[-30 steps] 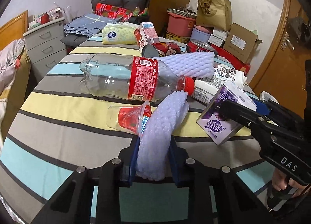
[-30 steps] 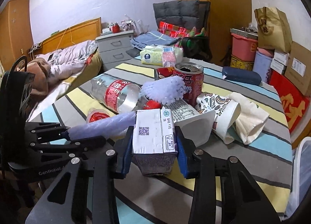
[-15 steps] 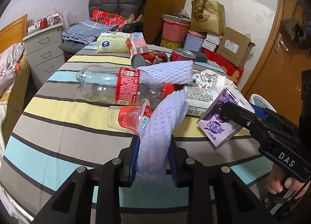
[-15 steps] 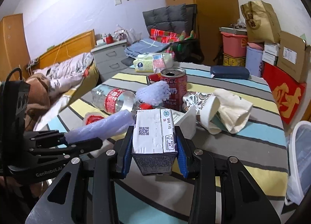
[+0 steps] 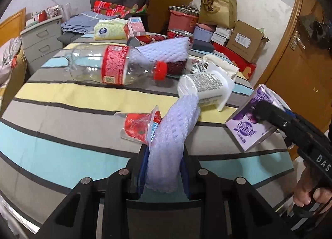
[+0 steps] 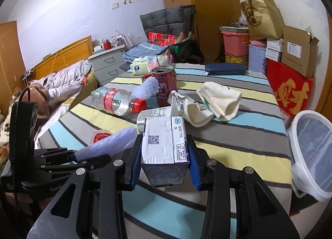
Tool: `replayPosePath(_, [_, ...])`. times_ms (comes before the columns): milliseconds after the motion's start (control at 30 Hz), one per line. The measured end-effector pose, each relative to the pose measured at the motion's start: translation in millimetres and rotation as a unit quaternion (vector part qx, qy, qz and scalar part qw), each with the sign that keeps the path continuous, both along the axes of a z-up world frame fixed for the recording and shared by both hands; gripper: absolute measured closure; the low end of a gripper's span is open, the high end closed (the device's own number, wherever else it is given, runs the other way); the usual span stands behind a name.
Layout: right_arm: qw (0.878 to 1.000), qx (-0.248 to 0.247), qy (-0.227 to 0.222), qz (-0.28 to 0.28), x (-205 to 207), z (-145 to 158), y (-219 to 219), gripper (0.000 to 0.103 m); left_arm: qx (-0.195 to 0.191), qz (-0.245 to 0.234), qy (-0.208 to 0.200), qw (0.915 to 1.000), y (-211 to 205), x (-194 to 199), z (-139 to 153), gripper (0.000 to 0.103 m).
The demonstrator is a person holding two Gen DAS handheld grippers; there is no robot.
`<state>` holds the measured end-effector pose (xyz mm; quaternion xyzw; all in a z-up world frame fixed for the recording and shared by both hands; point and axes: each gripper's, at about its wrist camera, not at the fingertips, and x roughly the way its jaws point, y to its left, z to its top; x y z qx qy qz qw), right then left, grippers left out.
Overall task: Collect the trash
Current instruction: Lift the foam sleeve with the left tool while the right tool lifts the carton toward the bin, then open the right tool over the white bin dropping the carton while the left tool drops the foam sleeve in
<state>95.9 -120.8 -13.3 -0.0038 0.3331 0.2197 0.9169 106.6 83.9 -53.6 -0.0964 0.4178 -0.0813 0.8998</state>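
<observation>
Trash lies spread over the striped desk (image 5: 62,97). Your left claw (image 5: 164,160) is pinching a pale foam sleeve (image 5: 174,131), which sticks up and forward from between the pads. Just beside the sleeve, on its left, a small red-labelled cup (image 5: 139,124) lies on its side on the desk.

Your right claw (image 6: 165,162) is clamped on a white and purple carton (image 6: 164,145), pads pressing both its sides; the carton is off the desk surface. In the left view your hand (image 5: 311,189) shows on that claw's handle.

Further back on the desk:
- clear bottle (image 5: 112,64) with red label and red cap, lying on its side
- white tub (image 5: 205,89) tipped over, near the bottle's cap
- red can (image 6: 165,85) upright, with a second foam sleeve (image 6: 147,88) against it
- cream cloth (image 6: 220,97) to the right of the can

At the desk's right edge stands a bin lined with a white bag (image 6: 311,156), mouth open.
</observation>
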Motion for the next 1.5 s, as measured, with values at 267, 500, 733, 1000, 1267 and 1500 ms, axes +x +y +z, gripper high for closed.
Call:
replayPosePath(267, [1.0,0.015,0.001,-0.004,-5,-2,-12,0.063,0.017,0.009,-0.003,0.9998,-8,-14,2,0.065])
replayPosePath(500, [1.0,0.018,0.0,-0.007,-9,-4,-19,0.063,0.03,-0.001,-0.016,0.9994,-15,-28,7,0.051])
replayPosePath(733, [1.0,0.024,-0.003,-0.018,-9,-3,-28,0.063,0.033,-0.014,-0.016,0.9993,-28,-26,7,0.076])
replayPosePath(1000, [0.999,0.024,-0.004,-0.03,-10,-1,-39,0.063,0.03,-0.014,-0.002,0.9995,-40,-5,3,0.074])
replayPosePath(1267, [0.998,0.029,-0.008,-0.047,-11,4,-58,0.063,0.036,-0.013,-0.008,0.9992,-54,1,9,0.078])
replayPosePath(1500, [0.997,0.038,-0.017,-0.072,-7,13,-84,0.063,0.031,-0.033,-0.047,0.9979,-78,-10,45,0.078])
